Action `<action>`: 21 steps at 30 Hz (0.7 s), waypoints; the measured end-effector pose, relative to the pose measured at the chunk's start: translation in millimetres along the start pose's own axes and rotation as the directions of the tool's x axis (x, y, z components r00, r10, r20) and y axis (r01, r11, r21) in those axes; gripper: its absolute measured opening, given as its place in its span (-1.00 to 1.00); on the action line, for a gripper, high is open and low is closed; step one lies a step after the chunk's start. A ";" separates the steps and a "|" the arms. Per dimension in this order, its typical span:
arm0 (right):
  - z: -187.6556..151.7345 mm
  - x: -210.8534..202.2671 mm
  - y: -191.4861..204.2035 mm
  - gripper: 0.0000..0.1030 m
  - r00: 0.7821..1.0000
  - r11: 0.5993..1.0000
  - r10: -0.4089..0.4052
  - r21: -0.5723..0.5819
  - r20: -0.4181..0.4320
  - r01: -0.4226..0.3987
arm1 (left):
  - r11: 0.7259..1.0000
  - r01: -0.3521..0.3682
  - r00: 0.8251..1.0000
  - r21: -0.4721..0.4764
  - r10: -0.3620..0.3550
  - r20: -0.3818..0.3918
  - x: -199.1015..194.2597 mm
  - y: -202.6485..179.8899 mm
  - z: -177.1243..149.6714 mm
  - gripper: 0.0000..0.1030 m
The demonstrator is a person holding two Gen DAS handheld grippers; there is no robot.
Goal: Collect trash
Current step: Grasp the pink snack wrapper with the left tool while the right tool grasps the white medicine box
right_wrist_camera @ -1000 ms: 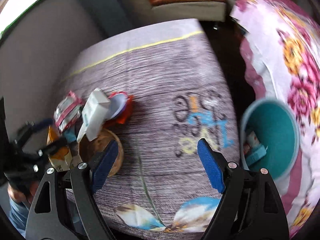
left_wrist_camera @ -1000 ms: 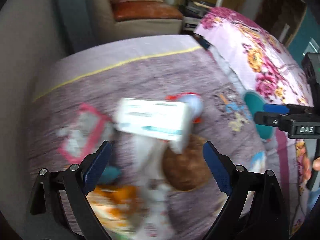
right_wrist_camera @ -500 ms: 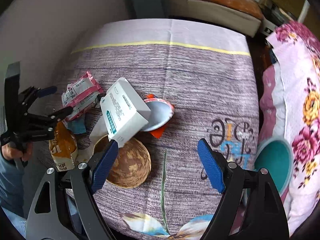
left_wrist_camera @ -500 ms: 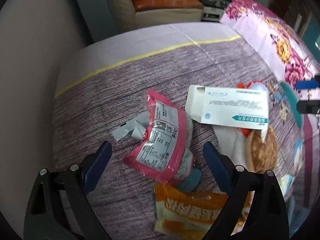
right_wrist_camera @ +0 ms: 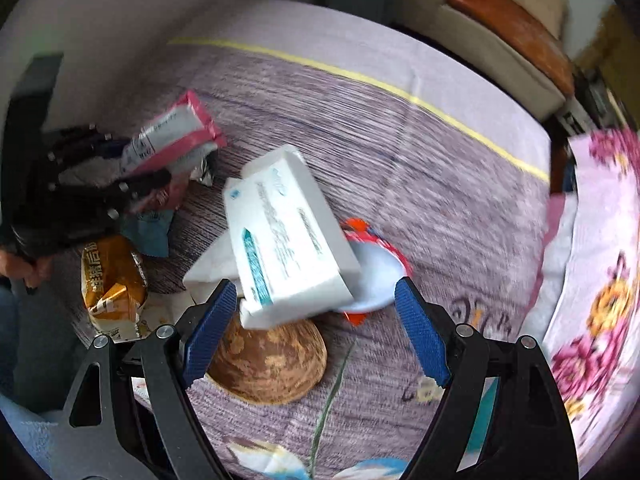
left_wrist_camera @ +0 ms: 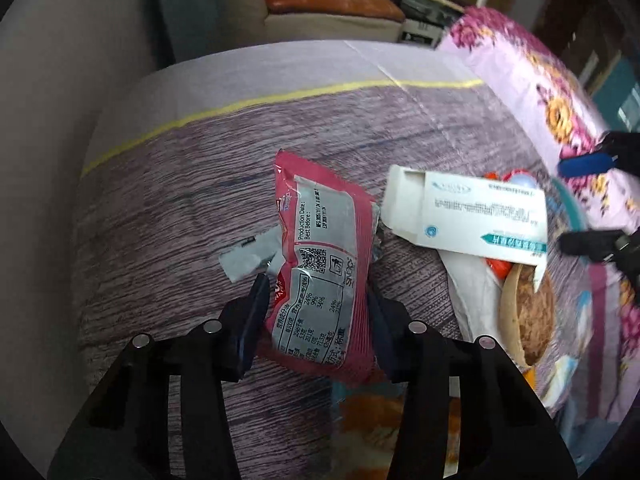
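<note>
Crinkly pink foil of the snack wrapper (left_wrist_camera: 320, 280) is caught between the closing jaws of the left gripper (left_wrist_camera: 318, 316), the pads already against its lower sides; the wrapper lies on the purple tablecloth (left_wrist_camera: 180, 200), at nine o'clock of the white carton (left_wrist_camera: 476, 216). Slippery film could be squeezed out sideways, or only a fold pinched, so the wrapper might be dropped when lifted. A grey scrap (left_wrist_camera: 250, 256) at ten o'clock of the pads could be left behind. The right gripper (right_wrist_camera: 316, 328) is held wide, nothing grasped, above the carton's near end, which could be knocked off the brown bowl (right_wrist_camera: 272, 364).
</note>
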State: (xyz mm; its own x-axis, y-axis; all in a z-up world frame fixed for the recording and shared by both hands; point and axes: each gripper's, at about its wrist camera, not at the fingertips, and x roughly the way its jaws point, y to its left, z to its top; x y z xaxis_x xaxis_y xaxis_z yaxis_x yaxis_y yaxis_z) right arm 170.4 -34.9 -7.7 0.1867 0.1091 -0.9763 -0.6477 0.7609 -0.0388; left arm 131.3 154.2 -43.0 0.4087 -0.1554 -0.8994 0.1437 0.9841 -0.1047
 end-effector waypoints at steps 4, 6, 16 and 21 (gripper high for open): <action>17.5 21.1 21.9 0.51 0.998 0.994 -0.030 -0.105 -0.056 0.024 | 0.997 0.037 0.999 -0.072 -0.035 0.025 -12.1 23.5 -2.6 -0.07; 26.5 36.0 31.2 0.51 0.995 0.987 -0.048 -0.157 -0.090 0.033 | 0.994 0.052 0.998 -0.100 -0.049 0.032 -15.1 33.0 -4.6 -0.07; 41.3 72.3 26.0 0.38 0.991 0.988 -0.044 -0.154 -0.125 0.025 | 0.977 0.105 0.994 -0.188 -0.096 0.058 -22.0 54.1 -11.6 -0.07; 40.3 58.7 20.0 0.26 0.998 0.994 -0.008 -0.112 -0.070 0.000 | 0.967 0.112 0.991 -0.227 -0.092 0.097 -36.0 61.2 -6.3 -0.07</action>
State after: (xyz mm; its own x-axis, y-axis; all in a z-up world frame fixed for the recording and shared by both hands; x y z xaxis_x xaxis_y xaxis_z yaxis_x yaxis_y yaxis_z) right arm 198.2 12.5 -57.2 0.1400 0.0581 -0.9884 -0.7261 0.6847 -0.0626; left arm 119.7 220.5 -19.7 0.4795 -0.2532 -0.8402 -0.0201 0.9540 -0.2990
